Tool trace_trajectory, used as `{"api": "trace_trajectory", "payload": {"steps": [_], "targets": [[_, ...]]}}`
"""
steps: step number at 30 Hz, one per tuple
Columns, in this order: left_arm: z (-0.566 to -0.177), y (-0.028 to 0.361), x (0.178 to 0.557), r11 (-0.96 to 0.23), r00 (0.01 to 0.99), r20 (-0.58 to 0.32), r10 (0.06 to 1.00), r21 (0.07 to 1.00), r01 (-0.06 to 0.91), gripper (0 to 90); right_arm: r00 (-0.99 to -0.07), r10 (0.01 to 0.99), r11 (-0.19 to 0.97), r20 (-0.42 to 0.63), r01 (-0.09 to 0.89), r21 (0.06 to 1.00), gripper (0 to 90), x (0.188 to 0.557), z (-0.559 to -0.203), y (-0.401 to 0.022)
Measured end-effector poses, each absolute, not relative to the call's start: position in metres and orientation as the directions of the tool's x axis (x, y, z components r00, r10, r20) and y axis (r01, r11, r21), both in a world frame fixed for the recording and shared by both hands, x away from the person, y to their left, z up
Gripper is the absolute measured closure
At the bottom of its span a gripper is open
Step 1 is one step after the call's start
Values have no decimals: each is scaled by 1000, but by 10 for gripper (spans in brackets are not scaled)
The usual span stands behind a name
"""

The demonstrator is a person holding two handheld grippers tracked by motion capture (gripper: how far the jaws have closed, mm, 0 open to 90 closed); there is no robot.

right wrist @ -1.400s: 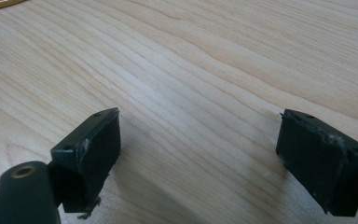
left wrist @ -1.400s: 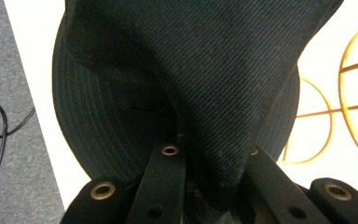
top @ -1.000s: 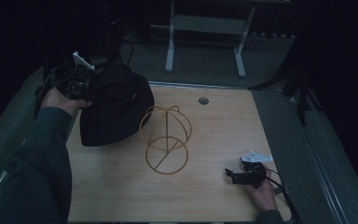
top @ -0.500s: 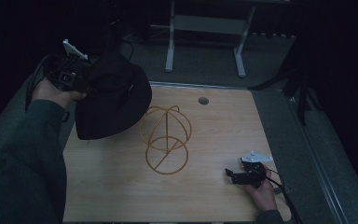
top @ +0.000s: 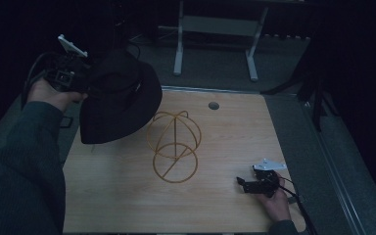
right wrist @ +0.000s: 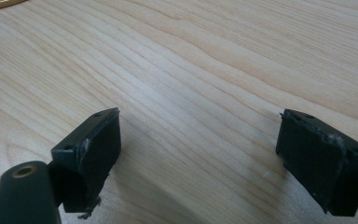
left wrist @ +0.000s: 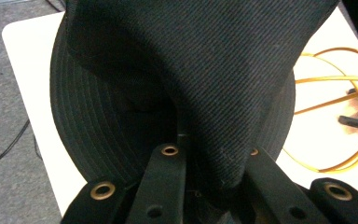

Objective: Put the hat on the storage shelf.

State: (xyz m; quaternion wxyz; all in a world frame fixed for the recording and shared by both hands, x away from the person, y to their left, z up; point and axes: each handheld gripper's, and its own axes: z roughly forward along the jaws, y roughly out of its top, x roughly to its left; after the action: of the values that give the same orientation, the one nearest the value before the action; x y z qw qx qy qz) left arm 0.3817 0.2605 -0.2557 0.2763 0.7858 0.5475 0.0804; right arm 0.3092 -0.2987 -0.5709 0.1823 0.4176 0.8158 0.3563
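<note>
Partly, the black hat (left wrist: 186,70) hides the left tongs (left wrist: 209,154) — tips unseen.

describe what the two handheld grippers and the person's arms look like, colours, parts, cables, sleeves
Both grippers are black. The left gripper carries a pale three-cornered plate on top, and dark cables loop from it; its jaw arms show brass-coloured rivets. The right gripper has the same pale plate and a dark cable trailing back past the hand. Its jaw pads are black blocks with scuffed edges. The left arm wears a dark greenish sleeve.

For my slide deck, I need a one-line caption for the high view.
Left tongs hold a black hat beside the wire stand; right tongs rest open on the table.
</note>
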Motion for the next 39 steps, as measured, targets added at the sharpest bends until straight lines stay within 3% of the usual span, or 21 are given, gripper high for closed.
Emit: {"api": "trace_trajectory", "payload": {"steps": [39], "targets": [[-215, 244, 364, -370, 523, -130, 843, 566, 737, 877, -585, 811, 397, -2, 549, 735, 138, 309, -571, -299]]}}
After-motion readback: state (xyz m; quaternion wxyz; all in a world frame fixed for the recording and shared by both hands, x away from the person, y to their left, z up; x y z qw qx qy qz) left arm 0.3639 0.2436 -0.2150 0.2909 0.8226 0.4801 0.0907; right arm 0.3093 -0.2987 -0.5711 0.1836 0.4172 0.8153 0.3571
